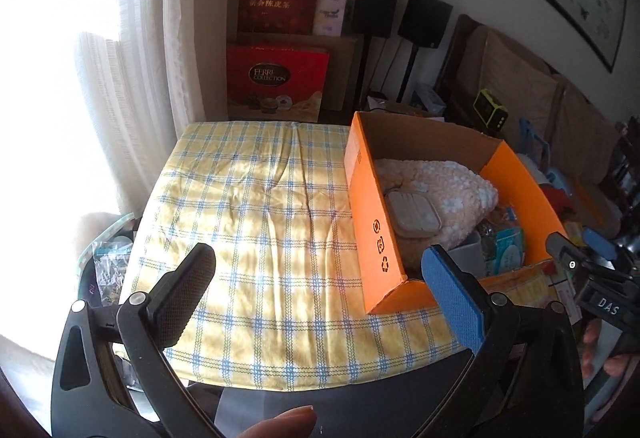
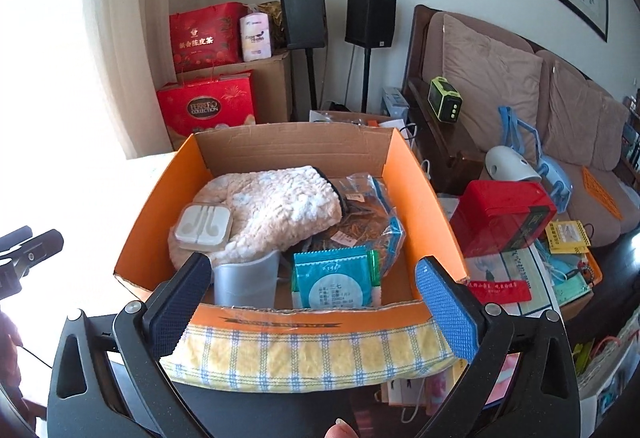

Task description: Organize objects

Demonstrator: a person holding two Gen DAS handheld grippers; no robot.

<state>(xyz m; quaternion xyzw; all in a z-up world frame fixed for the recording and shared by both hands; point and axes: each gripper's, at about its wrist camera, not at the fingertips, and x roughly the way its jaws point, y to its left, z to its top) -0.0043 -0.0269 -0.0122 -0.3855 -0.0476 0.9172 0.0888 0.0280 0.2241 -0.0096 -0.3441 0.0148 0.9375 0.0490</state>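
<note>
Lower frame, both views: the left claw [image 1: 320,290] and right claw [image 2: 314,298] are hanging wide open, gripping nothing. Beyond them, the orange cardboard box [image 2: 424,205] is sitting on the yellow-and-blue checked bench [image 1: 248,205], holding one white earphone case [image 2: 205,226], one fluffy cream mitt [image 2: 280,205], one grey plastic cup [image 2: 244,284] and one teal sachet [image 2: 336,284]. Judging by the bare cloth, packing is finishing; retreating clear of the rim avoids nudging it.

Daylight floods in through the sheer curtain [image 1: 120,49], blown out to white glare on that side in both views; dappled sun patches and soft shadows fall across the checked cloth [image 1: 256,222], while fisheye bending darkens the corners
</note>
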